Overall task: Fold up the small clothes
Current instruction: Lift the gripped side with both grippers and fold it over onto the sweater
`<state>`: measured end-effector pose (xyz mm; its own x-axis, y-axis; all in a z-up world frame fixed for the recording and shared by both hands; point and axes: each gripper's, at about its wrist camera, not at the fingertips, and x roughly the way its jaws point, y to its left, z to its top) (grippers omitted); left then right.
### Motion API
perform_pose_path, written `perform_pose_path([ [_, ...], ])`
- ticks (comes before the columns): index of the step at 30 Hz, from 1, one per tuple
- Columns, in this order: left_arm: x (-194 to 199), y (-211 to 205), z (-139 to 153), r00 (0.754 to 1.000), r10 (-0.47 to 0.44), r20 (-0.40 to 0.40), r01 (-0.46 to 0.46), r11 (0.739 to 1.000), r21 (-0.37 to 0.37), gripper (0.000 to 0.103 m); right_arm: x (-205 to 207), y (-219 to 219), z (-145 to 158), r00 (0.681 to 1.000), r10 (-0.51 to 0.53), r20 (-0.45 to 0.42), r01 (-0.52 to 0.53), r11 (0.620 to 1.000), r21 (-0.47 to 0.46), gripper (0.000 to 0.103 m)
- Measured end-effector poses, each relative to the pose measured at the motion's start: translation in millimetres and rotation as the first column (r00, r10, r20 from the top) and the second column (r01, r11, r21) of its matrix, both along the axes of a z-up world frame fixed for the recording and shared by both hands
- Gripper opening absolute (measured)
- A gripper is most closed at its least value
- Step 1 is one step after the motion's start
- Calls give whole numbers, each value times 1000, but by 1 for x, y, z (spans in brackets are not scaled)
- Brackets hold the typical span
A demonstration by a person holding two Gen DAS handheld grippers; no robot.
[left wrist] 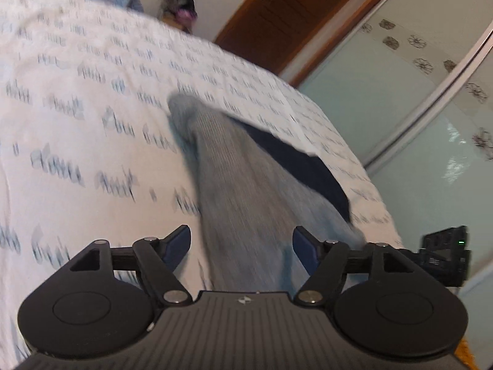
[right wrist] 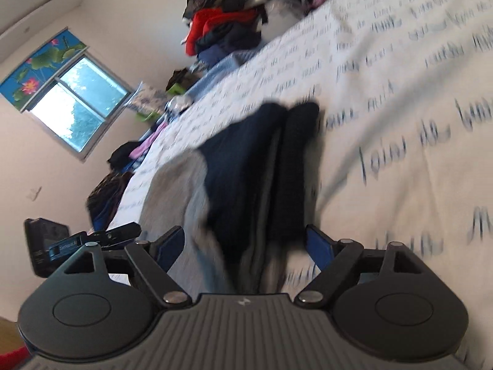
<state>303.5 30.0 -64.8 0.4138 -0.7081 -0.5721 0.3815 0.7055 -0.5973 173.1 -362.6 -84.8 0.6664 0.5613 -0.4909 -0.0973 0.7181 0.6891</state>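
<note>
A small garment, grey (left wrist: 243, 191) with a navy part (left wrist: 308, 166), lies on the white printed bedsheet (left wrist: 92, 92). My left gripper (left wrist: 242, 246) is open, its blue-padded fingers either side of the grey cloth. In the right wrist view the navy part (right wrist: 246, 166) and the grey part (right wrist: 175, 197) run up between my right gripper's fingers. My right gripper (right wrist: 246, 246) is open around the cloth. Both views are motion-blurred. The other gripper shows at the right edge of the left wrist view (left wrist: 446, 256) and at the left of the right wrist view (right wrist: 61, 246).
A pile of clothes (right wrist: 234, 24) lies at the far end of the bed, with more items (right wrist: 144, 141) along its edge. A window (right wrist: 77, 108) is in the wall. A wooden door (left wrist: 292, 9) and glass sliding wardrobe doors (left wrist: 416, 108) stand beyond the bed.
</note>
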Motion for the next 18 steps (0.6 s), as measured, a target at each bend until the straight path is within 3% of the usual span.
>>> perform_pose_path([
  [4, -23, -3, -16, 994, -69, -87, 62, 995, -77, 70, -26, 16, -3, 997, 80, -2, -80, 997, 16, 84],
  [5, -24, -6, -21, 992, -78, -95, 71, 994, -78, 63, -29, 22, -4, 996, 91, 1, -91, 996, 4, 82],
  [6, -24, -8, -25, 990, -94, -103, 86, 993, -76, 56, -29, 26, -4, 996, 95, -1, -95, 995, -14, 73],
  [7, -24, -9, -26, 989, -101, -110, 95, 994, -60, 34, -28, 29, -4, 996, 88, -9, -88, 996, -22, 59],
  [8, -24, -10, -27, 986, -108, -125, 104, 994, -42, 23, -27, 29, -6, 997, 78, -22, -78, 997, -10, 48],
  [9, -21, -9, -29, 984, -111, -142, 106, 993, -42, 21, -24, 26, -9, 996, 67, -50, -67, 998, 10, 23],
  [10, -20, -6, -29, 982, -113, -149, 105, 993, -57, 17, -21, 24, -13, 996, 50, -78, -48, 999, 19, 18],
  [18, -23, 25, 7, 989, -77, -125, 71, 996, -51, 14, -39, 40, 1, 998, 52, -25, -49, 992, 115, 15],
])
